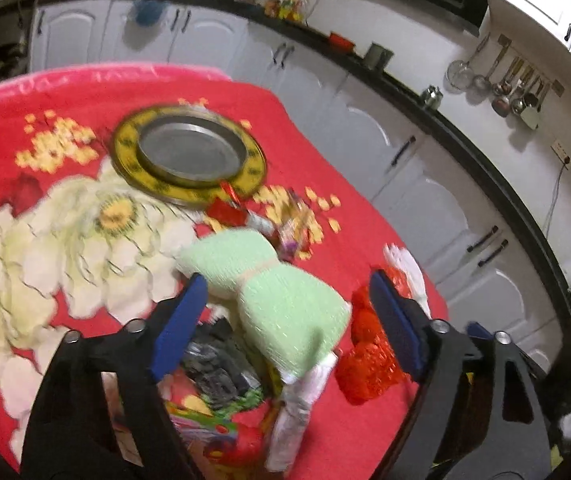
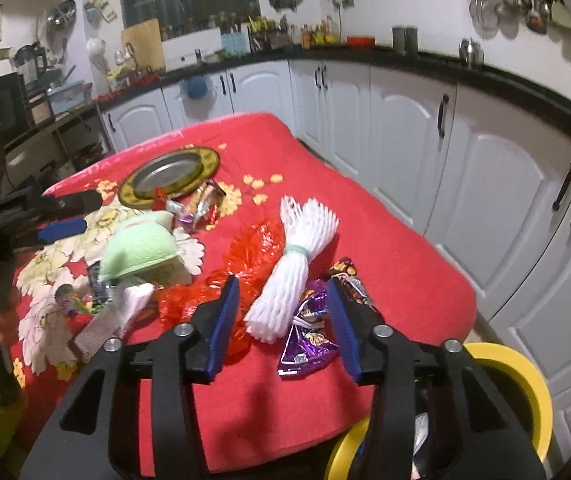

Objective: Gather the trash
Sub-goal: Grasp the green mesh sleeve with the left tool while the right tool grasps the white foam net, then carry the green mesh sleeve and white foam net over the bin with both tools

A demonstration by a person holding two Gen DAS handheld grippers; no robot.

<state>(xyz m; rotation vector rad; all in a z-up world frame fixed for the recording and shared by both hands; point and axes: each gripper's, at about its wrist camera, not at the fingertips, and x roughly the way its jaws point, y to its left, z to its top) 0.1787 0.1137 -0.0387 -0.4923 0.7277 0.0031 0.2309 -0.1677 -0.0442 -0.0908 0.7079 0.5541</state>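
Observation:
Trash lies scattered on a table under a red floral cloth (image 1: 317, 168). My left gripper (image 1: 288, 280) is open, its blue pads on either side of a pale green foam net (image 1: 281, 296); the left pad is close to the net's edge and the right pad stands apart from it. Crumpled red cellophane (image 1: 369, 352) lies beside the right pad. My right gripper (image 2: 281, 282) is open around the near end of a white foam net bundle (image 2: 293, 264), with gaps on both sides. A purple wrapper (image 2: 309, 336) lies under its right finger. The left gripper (image 2: 61, 216) shows at the left.
A steel plate on a yellow-rimmed tray (image 1: 189, 152) sits at the table's far side, with shiny candy wrappers (image 2: 201, 208) near it. A black wrapper (image 1: 217, 364) and white packet (image 1: 297, 412) lie under the left gripper. A yellow bin (image 2: 525, 384) stands below the table's near right corner. White cabinets (image 2: 485, 184) run alongside.

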